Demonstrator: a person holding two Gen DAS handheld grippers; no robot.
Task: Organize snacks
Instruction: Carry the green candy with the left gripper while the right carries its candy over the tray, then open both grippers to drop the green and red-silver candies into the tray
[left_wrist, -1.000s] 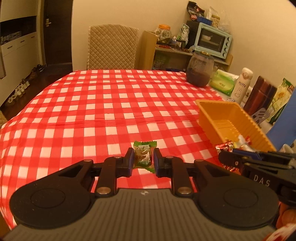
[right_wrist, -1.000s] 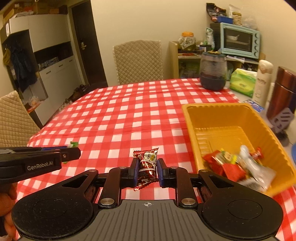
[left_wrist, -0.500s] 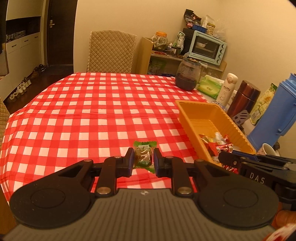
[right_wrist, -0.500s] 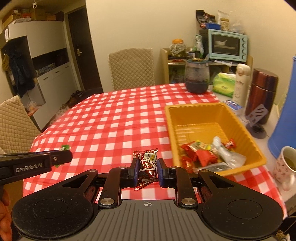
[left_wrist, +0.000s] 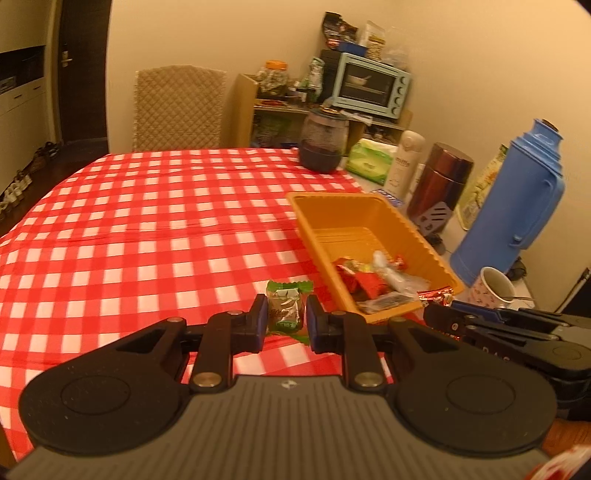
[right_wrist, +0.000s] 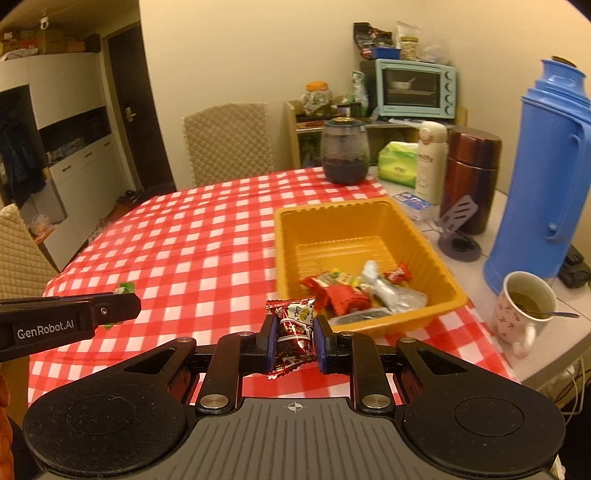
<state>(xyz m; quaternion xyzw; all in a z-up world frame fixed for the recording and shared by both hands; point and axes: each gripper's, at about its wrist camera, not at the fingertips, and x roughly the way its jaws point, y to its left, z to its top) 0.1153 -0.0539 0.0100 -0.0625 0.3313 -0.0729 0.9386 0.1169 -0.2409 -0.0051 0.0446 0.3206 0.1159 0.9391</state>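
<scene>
**Both grippers loaded, tray beside them**

Clearly, each gripper is clamped on 1 snack. The left gripper (left_wrist: 283, 320) pinches a green candy (left_wrist: 283, 308) between its pads, held above the red-and-white cloth (left_wrist: 147, 229) of the bench. The right gripper (right_wrist: 294, 341) grips a red candy (right_wrist: 293, 332), its crinkled wrapper ends sticking out above and below the pads.

Only the right view looks well into the orange tray (right_wrist: 291, 221): several wrapped snacks lie heaped at its near end, red packets (right_wrist: 341, 295) beside a clear wrapper (right_wrist: 391, 291), while the far end is bare. The left view sees the same tray (left_wrist: 306, 206) from further left, so its near wall hides part of the heap.

Each view catches the other gripper side-on. From the left, the right gripper (left_wrist: 437, 306) comes in at the lower right with the red candy's (left_wrist: 436, 296) foil tip showing just past the tray's near corner. From the right, the left gripper (right_wrist: 127, 306) enters at the left edge, marked "GenRobot.AI", with scraps of green wrapper (right_wrist: 125, 287) at its tip.

To the right of the tray stand a blue flask (right_wrist: 546, 177), a brown flask (right_wrist: 471, 177) and a white bottle (right_wrist: 428, 162). A mug (right_wrist: 524, 310) with a spoon sits near the bench edge; the right view shows liquid in it, the left view only its rim (left_wrist: 496, 286).
</scene>
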